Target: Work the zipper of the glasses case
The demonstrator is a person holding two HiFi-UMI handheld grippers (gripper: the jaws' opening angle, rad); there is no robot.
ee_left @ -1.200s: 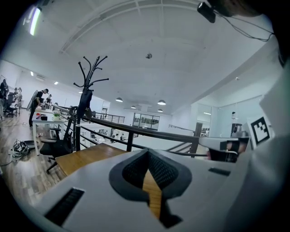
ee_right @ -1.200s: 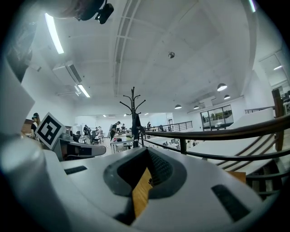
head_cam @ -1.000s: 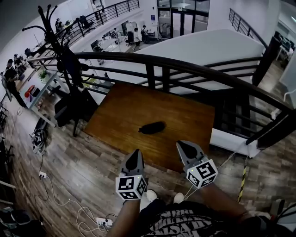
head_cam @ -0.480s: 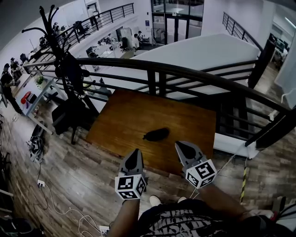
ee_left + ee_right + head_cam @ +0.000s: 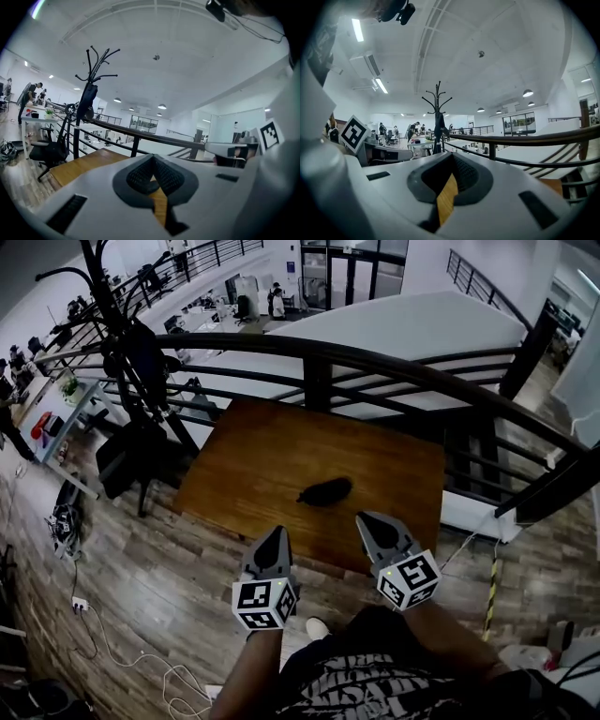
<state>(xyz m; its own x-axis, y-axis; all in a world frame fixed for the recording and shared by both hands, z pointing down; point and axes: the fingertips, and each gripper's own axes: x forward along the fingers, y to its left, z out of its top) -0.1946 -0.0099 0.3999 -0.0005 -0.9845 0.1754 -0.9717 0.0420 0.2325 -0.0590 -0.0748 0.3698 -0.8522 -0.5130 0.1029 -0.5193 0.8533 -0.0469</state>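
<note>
The glasses case point(image 5: 324, 491) is a dark oval pouch lying on the wooden table point(image 5: 253, 465), toward its near right part. My left gripper point(image 5: 274, 536) hovers short of the table's near edge, left of and nearer than the case, shut with nothing in it. My right gripper point(image 5: 365, 520) hangs over the near edge just right of the case, also shut and empty. In the left gripper view the jaws of the left gripper point(image 5: 152, 160) meet at the tips, and only table wood shows behind them. The right gripper point(image 5: 451, 162) looks the same in the right gripper view. Neither gripper view shows the case.
A black railing point(image 5: 394, 371) runs behind and to the right of the table. A coat stand point(image 5: 131, 343) with a dark garment and an office chair point(image 5: 127, 460) stand at the left. Cables point(image 5: 122, 652) lie on the wooden floor. A person's legs and shoe point(image 5: 317, 628) are below.
The table and case have drawn nearer to both grippers. The case now lies just beyond the right gripper's tip. Both grippers stay shut.
</note>
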